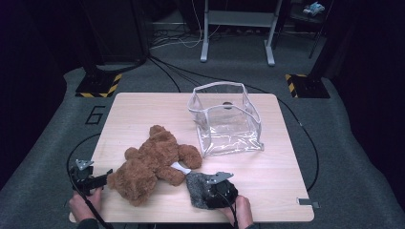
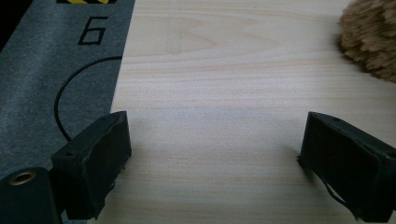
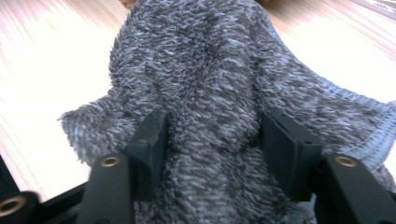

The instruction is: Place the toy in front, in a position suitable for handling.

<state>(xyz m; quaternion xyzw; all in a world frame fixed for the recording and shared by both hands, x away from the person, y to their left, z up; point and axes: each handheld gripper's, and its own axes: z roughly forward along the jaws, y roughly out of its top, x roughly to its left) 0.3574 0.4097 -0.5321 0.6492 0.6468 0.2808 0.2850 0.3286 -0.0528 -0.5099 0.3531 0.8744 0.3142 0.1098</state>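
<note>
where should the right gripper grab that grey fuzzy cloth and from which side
Grip the raised fold along the middle of the grey cloth, coming from above at the person's edge of the table. The cloth is bunched into a soft ridge there, and the right gripper already has its jaws on either side of that ridge, pressing into the pile. The flat stitched hem offers less to pinch.

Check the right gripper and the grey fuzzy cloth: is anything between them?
Nothing visible. In the right gripper view the right gripper already has a bunched ridge of the grey fuzzy cloth between its jaws, pads pressing both sides. The teddy bear lies beside the cloth, not in between.
</note>
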